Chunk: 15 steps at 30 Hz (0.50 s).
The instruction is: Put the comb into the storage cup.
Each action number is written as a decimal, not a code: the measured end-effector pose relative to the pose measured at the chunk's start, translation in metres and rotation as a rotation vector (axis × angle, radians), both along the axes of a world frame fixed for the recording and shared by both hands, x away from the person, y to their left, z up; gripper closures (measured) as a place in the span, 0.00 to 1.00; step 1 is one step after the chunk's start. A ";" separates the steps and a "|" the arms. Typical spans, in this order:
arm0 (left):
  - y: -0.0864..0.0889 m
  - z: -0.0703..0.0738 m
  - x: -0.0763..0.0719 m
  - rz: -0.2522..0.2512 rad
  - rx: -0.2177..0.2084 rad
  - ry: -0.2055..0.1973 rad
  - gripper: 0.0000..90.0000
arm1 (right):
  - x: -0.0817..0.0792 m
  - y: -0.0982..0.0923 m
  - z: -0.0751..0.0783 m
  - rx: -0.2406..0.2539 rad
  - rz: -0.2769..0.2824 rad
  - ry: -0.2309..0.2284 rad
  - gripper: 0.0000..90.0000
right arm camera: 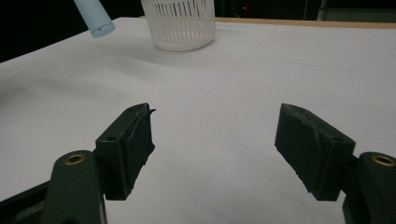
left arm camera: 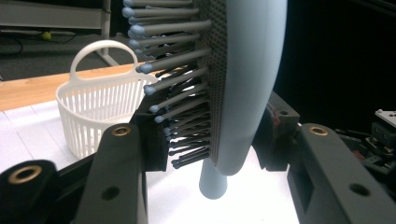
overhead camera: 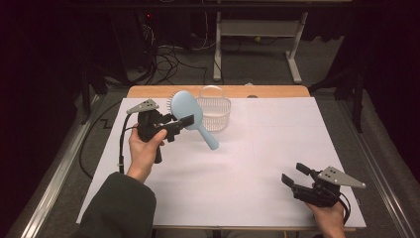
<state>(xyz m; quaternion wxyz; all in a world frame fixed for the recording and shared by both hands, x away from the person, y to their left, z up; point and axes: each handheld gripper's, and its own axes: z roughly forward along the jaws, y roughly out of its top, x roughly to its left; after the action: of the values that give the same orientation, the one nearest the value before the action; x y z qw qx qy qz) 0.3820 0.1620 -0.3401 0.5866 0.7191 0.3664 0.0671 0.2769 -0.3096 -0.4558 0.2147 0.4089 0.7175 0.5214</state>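
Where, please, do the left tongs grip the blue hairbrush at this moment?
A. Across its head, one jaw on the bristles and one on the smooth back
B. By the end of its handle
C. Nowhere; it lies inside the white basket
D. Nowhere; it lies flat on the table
A: in the left gripper view the left tongs are shut across the head of the blue hairbrush, bristles against one jaw, its back against the other, with the handle hanging free beside the white basket.

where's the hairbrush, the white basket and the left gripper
hairbrush [overhead camera: 187,106]: high view, on the blue back of its head
white basket [overhead camera: 217,115]: high view, on its slatted side wall
left gripper [overhead camera: 184,121]: high view, between its fingertips, clamped on the hairbrush
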 end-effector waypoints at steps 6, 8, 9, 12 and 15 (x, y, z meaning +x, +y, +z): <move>-0.005 0.008 0.009 -0.002 0.003 -0.001 0.60 | 0.000 0.001 0.000 -0.004 0.002 -0.002 0.32; -0.006 0.009 0.012 -0.004 0.002 0.001 0.60 | 0.000 0.001 0.000 -0.006 0.002 -0.002 0.32; -0.007 0.010 0.013 -0.002 0.003 0.001 0.60 | 0.000 0.001 0.000 -0.007 0.003 -0.004 0.32; -0.008 0.014 0.017 0.002 0.009 0.000 0.60 | 0.000 0.001 0.000 -0.007 0.003 -0.004 0.32; -0.010 0.016 0.020 0.001 0.004 -0.002 0.60 | 0.000 0.001 0.000 -0.007 0.003 -0.002 0.32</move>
<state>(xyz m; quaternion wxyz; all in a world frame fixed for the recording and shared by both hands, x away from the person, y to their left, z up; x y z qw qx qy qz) 0.4020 0.1523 -0.3237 0.5855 0.7200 0.3661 0.0689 0.2767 -0.3089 -0.4560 0.2162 0.4067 0.7197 0.5196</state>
